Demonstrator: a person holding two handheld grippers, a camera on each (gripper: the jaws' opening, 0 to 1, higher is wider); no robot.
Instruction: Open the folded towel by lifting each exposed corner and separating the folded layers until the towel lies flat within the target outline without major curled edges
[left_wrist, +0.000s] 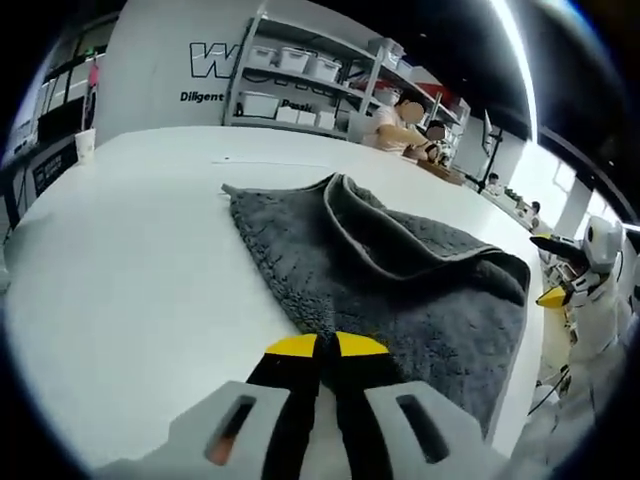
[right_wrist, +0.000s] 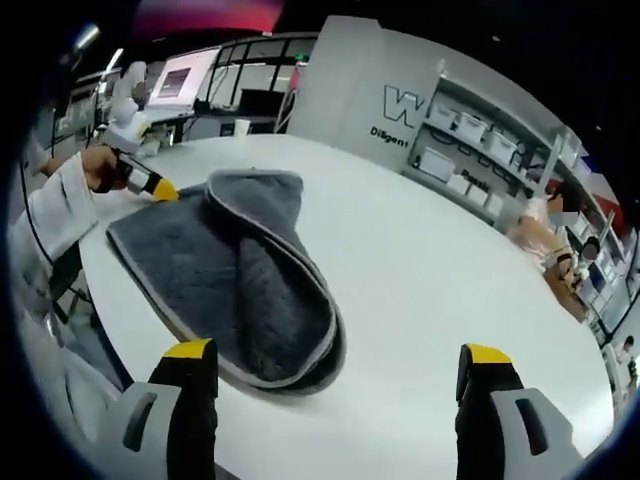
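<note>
A dark grey towel (left_wrist: 400, 290) with a pale hem lies on the white table (left_wrist: 130, 280), its top layer folded back in a rumpled ridge. My left gripper (left_wrist: 322, 346) is shut, with the towel's near corner pinched at its yellow tips. In the right gripper view the left gripper (right_wrist: 163, 189) meets the far corner of the towel (right_wrist: 230, 270), held by a hand in a white sleeve. My right gripper (right_wrist: 337, 352) stands wide open; the towel's rounded fold lies just ahead of its left fingertip (right_wrist: 190, 350). In the left gripper view, the right gripper (left_wrist: 556, 296) hovers past the towel's far edge.
A paper cup (left_wrist: 85, 144) stands at the table's far left. Shelves with white bins (left_wrist: 300, 75) and a lettered wall rise behind, with people seated at a bench (left_wrist: 400, 125). Bare table (right_wrist: 440, 270) stretches to the right of the towel.
</note>
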